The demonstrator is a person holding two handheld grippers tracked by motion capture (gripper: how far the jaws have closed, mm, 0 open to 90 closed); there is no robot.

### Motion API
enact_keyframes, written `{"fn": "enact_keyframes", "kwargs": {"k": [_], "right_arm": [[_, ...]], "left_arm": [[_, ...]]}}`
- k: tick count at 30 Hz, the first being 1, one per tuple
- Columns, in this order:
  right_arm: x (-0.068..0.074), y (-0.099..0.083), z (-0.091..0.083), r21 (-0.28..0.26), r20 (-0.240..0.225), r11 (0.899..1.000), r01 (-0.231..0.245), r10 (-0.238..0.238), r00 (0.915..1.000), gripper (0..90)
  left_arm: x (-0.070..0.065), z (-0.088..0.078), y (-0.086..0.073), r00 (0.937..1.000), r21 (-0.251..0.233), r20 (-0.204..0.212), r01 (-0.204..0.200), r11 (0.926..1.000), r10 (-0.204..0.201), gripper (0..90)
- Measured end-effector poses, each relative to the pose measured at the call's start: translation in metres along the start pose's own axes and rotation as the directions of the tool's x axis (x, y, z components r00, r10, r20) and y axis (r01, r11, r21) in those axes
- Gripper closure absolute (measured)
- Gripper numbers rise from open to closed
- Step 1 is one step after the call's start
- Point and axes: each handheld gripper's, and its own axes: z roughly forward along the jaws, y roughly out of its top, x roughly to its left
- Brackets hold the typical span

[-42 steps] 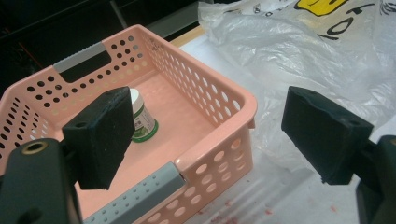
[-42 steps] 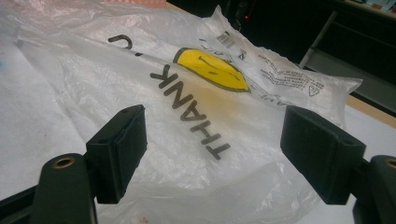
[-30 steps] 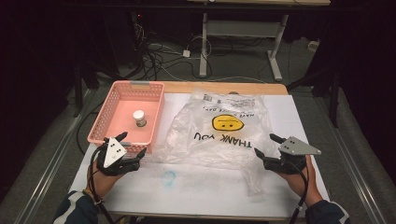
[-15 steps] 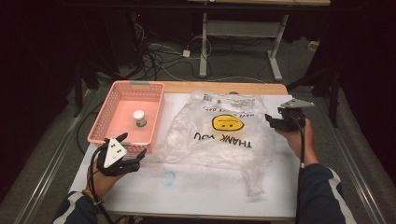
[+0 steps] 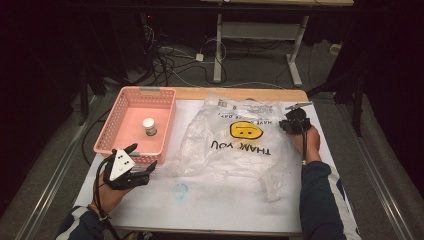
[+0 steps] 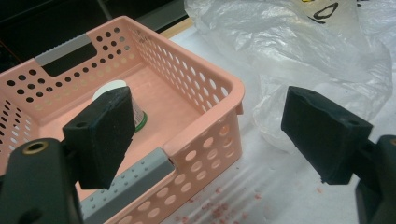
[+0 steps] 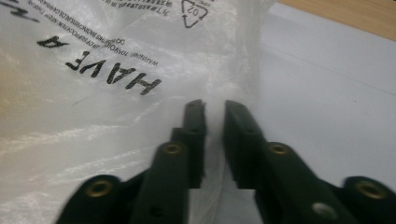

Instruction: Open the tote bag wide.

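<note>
Right gripper view: the right tongs (image 7: 214, 109) are nearly pressed together, pinching the far right edge of the clear plastic bag (image 5: 235, 137) lying on the white worktop (image 5: 225, 205). Left tongs (image 6: 210, 135) are spread beside the pink basket (image 6: 205, 88).

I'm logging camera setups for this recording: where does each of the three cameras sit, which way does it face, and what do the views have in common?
High view: fixed above the person's side, looking forward and down on the table; both forearms, left gripper and right gripper show.
Left gripper view: rides the left gripper, looking between its wide-apart jaws at the pink basket and small jar.
Right gripper view: rides the right gripper, its jaws pinching the plastic bag edge.
Shared: the bag appears in all three; basket and jar in the high and left gripper views.
</note>
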Motion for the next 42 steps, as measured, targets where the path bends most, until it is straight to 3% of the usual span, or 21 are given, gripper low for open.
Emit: {"fn": "enact_keyframes", "kwargs": {"k": [4,5,8,11,13,14,15,16,17,20,21,22,23,24,28,29,30,33,34,37,42], "right_arm": [[0.002,0.002,0.001,0.007,0.064,1.000,-0.019,0.018,0.9978,90.0],[-0.001,0.000,0.001,0.003,0.118,0.999,-0.051,0.050,0.9917,90.0],[-0.010,-0.007,-0.003,-0.024,0.169,0.991,-0.128,0.130,0.9769,90.0],[-0.023,-0.015,-0.013,-0.070,0.199,0.967,-0.244,0.254,0.9466,90.0],[-0.029,-0.020,-0.021,-0.073,0.220,0.956,-0.283,0.292,0.9308,90.0],[-0.032,-0.023,-0.025,-0.082,0.215,0.949,-0.305,0.316,0.9241,90.0],[-0.032,-0.023,-0.025,-0.082,0.215,0.949,-0.305,0.316,0.9241,90.0],[-0.035,-0.027,-0.035,-0.092,0.189,0.937,-0.336,0.348,0.9183,90.0],[-0.035,-0.029,-0.040,-0.100,0.177,0.937,-0.336,0.349,0.9203,90.0],[-0.031,-0.037,-0.054,-0.100,0.157,0.949,-0.298,0.311,0.9375,90.0],[-0.031,-0.037,-0.054,-0.100,0.157,0.949,-0.298,0.311,0.9375,90.0],[-0.029,-0.040,-0.059,-0.102,0.161,0.956,-0.273,0.287,0.9443,90.0],[-0.022,-0.047,-0.067,-0.089,0.157,0.970,-0.224,0.236,0.9591,90.0],[-0.022,-0.047,-0.067,-0.089,0.157,0.970,-0.224,0.236,0.9591,90.0],[-0.008,-0.072,-0.090,-0.084,0.097,0.984,-0.155,0.163,0.9818,90.0],[-0.008,-0.072,-0.090,-0.084,0.097,0.984,-0.155,0.163,0.9818,90.0],[-0.002,-0.082,-0.099,-0.080,0.057,0.987,-0.142,0.147,0.9875,90.0],[0.005,-0.090,-0.107,-0.075,0.042,0.991,-0.108,0.111,0.9929,90.0],[0.011,-0.096,-0.113,-0.068,0.051,0.995,-0.072,0.075,0.9959,88.3],[0.014,-0.099,-0.119,-0.067,0.053,0.997,-0.048,0.052,0.9972,84.4],[0.031,-0.085,-0.145,-0.192,0.048,0.981,0.031,-0.022,0.9986,71.3]], "left_arm": [[0.001,0.000,0.000,1.0000,-0.004,-0.001,0.003,1.0000,-0.003,17.8],[0.002,0.000,0.000,1.0000,-0.004,0.000,0.005,1.0000,-0.005,17.9],[0.003,-0.001,0.000,0.9999,-0.008,-0.004,0.010,0.9999,-0.010,18.4],[0.004,-0.001,0.000,0.9999,-0.011,-0.007,0.011,0.9999,-0.011,18.9],[0.004,-0.001,0.000,0.9999,-0.013,-0.006,0.015,0.9998,-0.015,18.9],[0.004,-0.001,0.001,0.9999,-0.013,-0.008,0.013,0.9998,-0.014,18.9],[0.004,-0.001,0.001,0.9999,-0.013,-0.009,0.010,0.9999,-0.010,18.9],[0.004,-0.001,0.001,0.9999,-0.015,-0.009,0.009,0.9998,-0.010,18.9],[0.003,-0.001,0.001,0.9999,-0.015,-0.010,0.007,0.9999,-0.007,18.9],[0.003,-0.001,0.001,0.9999,-0.007,-0.013,-0.008,0.9999,0.007,18.9],[0.002,-0.001,0.001,0.9998,-0.005,-0.016,-0.011,0.9999,0.011,18.9],[0.002,-0.001,0.001,0.9998,-0.007,-0.017,-0.010,0.9999,0.010,18.9],[0.002,-0.002,0.001,0.9998,-0.006,-0.020,-0.009,0.9999,0.008,18.9],[0.002,-0.002,0.001,0.9998,-0.006,-0.020,-0.009,0.9999,0.008,18.9],[0.001,-0.002,0.001,0.9996,0.001,-0.019,-0.019,0.9998,0.019,18.9],[0.001,-0.002,0.000,0.9996,0.003,-0.019,-0.019,0.9998,0.019,18.9],[0.001,-0.002,0.000,0.9997,0.004,-0.019,-0.017,0.9998,0.017,18.9],[0.000,-0.002,0.000,0.9996,0.012,-0.019,-0.023,0.9997,0.023,18.9],[0.000,-0.002,0.000,0.9995,0.012,-0.019,-0.025,0.9996,0.025,18.9],[0.000,-0.003,0.000,0.9995,0.010,-0.021,-0.023,0.9997,0.023,18.9],[0.000,-0.003,0.000,0.9995,0.010,-0.021,-0.024,0.9997,0.024,18.9]]}}
